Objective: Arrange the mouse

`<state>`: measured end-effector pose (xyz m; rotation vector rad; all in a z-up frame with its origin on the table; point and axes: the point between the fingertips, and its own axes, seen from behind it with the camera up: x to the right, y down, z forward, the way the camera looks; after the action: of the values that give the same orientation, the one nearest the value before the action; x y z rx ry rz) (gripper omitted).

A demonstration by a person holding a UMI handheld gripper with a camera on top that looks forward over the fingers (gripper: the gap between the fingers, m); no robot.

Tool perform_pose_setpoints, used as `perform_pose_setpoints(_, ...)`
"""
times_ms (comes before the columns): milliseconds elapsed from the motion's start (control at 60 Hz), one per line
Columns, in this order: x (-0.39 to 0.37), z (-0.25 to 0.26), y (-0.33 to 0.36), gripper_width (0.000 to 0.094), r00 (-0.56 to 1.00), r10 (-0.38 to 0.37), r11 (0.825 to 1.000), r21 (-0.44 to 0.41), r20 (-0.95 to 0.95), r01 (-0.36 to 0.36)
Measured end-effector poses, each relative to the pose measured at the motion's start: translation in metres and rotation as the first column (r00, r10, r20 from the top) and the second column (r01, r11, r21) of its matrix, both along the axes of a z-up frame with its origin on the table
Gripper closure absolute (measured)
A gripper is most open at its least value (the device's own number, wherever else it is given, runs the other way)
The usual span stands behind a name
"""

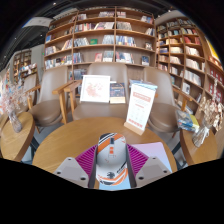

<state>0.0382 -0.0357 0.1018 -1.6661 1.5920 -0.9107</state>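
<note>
A grey and white mouse (111, 158) with orange stripes sits between my gripper's fingers, held above a round wooden table (60, 150). My gripper (111, 163) is shut on the mouse, with both pink pads (87, 158) pressed against its sides. A pale mouse mat (152, 152) lies on the table just beyond the right finger. The underside of the mouse is hidden.
A standing sign board (140, 106) and displayed books (96, 88) stand beyond the table. Wooden chairs (66, 100) surround it. Tall bookshelves (105, 40) fill the back wall and the right side.
</note>
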Motion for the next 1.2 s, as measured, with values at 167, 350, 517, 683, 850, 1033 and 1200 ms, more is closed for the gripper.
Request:
perform_pose_setpoints(167,0.022,-0.048,-0.077,0.0468,0.996,-0.07,0.998,-0.015,-0.05,0.069)
perform_pose_setpoints(350,0.017,-0.102,-0.095,0.0447,0.991,-0.071,0.996,0.045,-0.115,0.077)
perform_pose_setpoints(517,0.007,-0.107,-0.1,0.0205,0.986,-0.112,0.991,0.054,-0.121,0.119)
perform_pose_setpoints(683,-0.04,-0.049,-0.099,0.0087,0.986,-0.162,0.987,-0.022,-0.046,0.161)
perform_pose_setpoints(850,-0.124,0.003,-0.077,0.008,0.986,-0.162,0.986,-0.034,0.026,0.163)
perform_pose_setpoints(1033,-0.213,0.018,-0.045,0.0082,0.99,-0.135,0.991,-0.02,0.027,0.136)
perform_pose_setpoints(1200,-0.261,0.014,-0.029,0.0081,0.994,-0.104,0.993,-0.045,0.028,0.105)
